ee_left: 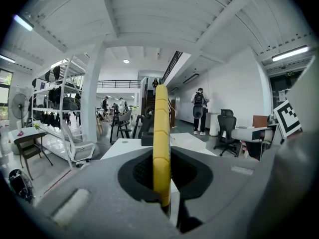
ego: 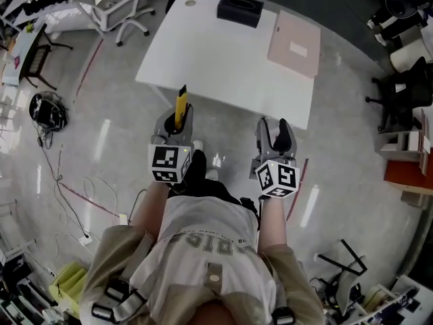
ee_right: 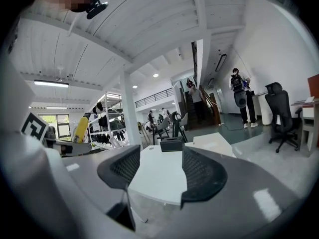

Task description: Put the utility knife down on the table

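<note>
Utility knife: one unit, clamped in the left gripper. It is held in the air at the near edge of the table, not resting on it.

Item count:
- two grippers, each carrying one marker cube;
- one white table;
- one black box at the table's far edge;
- one pink board at the table's far right corner.

Pose: both forearms extend forward from the person's body. The grippers sit side by side, well apart, and both point at the table roughly level.

Left gripper: the left gripper view shows the jaws closed tight on the knife, the pads pressing its lower end from both sides. The knife stands up out of the jaws.

Right gripper: the right gripper view shows the jaws standing apart with nothing between them; the table top shows through the gap.

Knife appearance: a narrow yellow body, seen edge-on, with ribbed segments along its length. The head view shows a dark tip at its far end.
</note>
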Demonstrator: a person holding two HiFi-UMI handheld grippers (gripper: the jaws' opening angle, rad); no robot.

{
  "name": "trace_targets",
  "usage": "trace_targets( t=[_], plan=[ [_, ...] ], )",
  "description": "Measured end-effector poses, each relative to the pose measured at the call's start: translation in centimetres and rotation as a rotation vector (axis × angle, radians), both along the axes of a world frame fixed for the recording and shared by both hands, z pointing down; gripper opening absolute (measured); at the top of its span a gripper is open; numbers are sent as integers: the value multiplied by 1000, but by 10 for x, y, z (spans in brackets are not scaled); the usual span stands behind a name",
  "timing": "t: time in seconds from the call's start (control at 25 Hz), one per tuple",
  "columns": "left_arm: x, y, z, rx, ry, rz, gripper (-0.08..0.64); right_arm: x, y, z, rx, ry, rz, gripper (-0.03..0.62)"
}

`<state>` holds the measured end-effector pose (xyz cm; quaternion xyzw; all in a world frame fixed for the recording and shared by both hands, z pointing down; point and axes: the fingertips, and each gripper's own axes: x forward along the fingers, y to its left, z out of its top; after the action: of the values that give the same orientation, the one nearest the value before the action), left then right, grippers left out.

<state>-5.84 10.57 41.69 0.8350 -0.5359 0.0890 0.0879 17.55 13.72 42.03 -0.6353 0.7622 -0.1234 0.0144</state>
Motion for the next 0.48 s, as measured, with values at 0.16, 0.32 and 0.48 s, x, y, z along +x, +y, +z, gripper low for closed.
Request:
trace_targets(
  t=[0.16,0.32,0.48],
  plan=[
    [5,-15,10,-17,-8,13,29,4,-14,11,-20,-10,3,249],
    [10,-38,16,-28,-15,32,29,4,-35,16,-28,-6,4,249],
    [13,-65,22,-39,-24,61,29,4,-58,20,-36,-8,11,249]
  ],
)
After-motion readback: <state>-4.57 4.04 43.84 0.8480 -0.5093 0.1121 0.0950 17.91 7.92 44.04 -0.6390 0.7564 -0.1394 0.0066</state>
